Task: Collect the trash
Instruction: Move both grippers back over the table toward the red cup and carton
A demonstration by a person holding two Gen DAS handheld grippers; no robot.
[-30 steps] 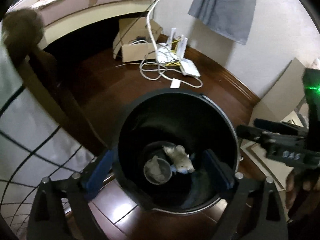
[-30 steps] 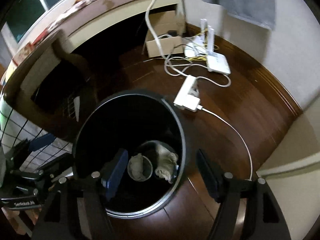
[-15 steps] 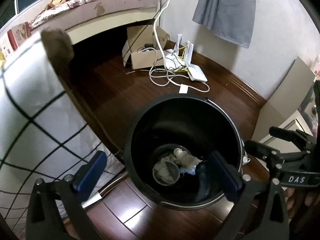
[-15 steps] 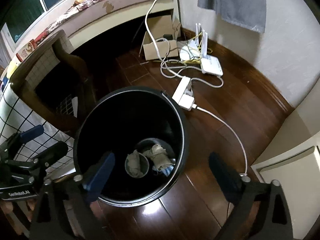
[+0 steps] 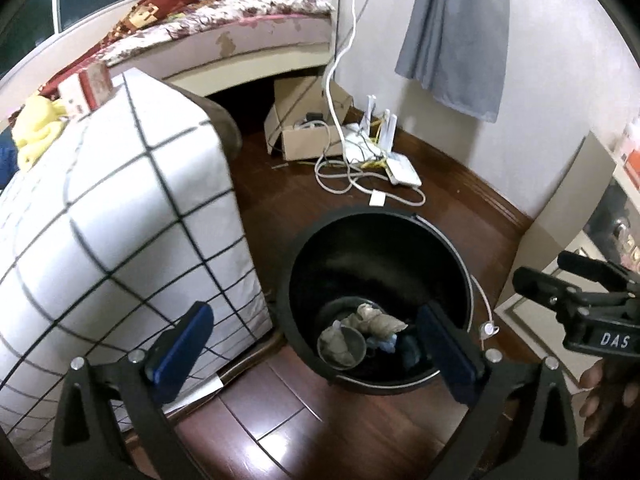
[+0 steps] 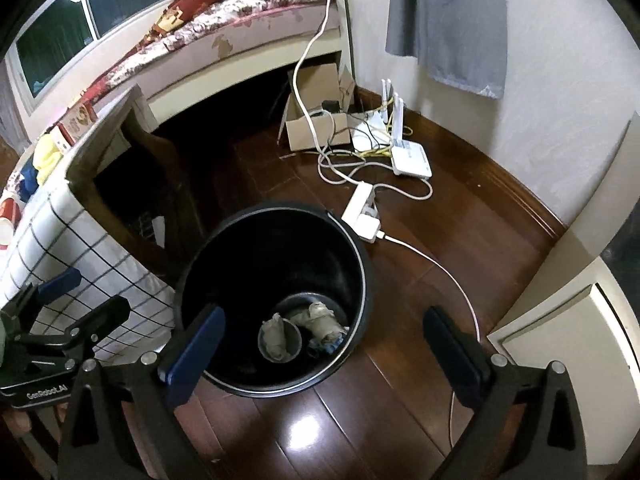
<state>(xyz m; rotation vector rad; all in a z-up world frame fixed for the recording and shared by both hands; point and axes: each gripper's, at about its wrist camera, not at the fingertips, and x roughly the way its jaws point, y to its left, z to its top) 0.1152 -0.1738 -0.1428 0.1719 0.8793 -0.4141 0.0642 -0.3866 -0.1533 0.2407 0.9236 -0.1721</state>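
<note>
A black trash bin point(image 5: 289, 280) point(image 6: 362, 264) stands on the dark wood floor. At its bottom lie a grey cup stuffed with paper point(image 5: 341, 345) point(image 6: 279, 341), a crumpled tissue point(image 5: 378, 320) point(image 6: 320, 318) and a bluish scrap. My left gripper point(image 5: 312, 316) hangs above the bin, open, with nothing between its blue pads. My right gripper point(image 6: 323, 314) hovers over the bin's right rim, its jaws opening, and they too hold nothing. Each gripper shows at the edge of the other's view.
A white cloth with a black grid point(image 5: 100, 220) drapes furniture left of the bin. A power strip point(image 6: 360, 208), cables, a router point(image 6: 410, 160) and a cardboard box point(image 6: 316, 128) lie beyond it. A pale cabinet point(image 6: 560, 320) stands at the right, a bed at the back.
Both grippers have risen and pulled back from the bin, which now looks smaller. Their jaws have spread wider. The trash lies at the bin's bottom as before.
</note>
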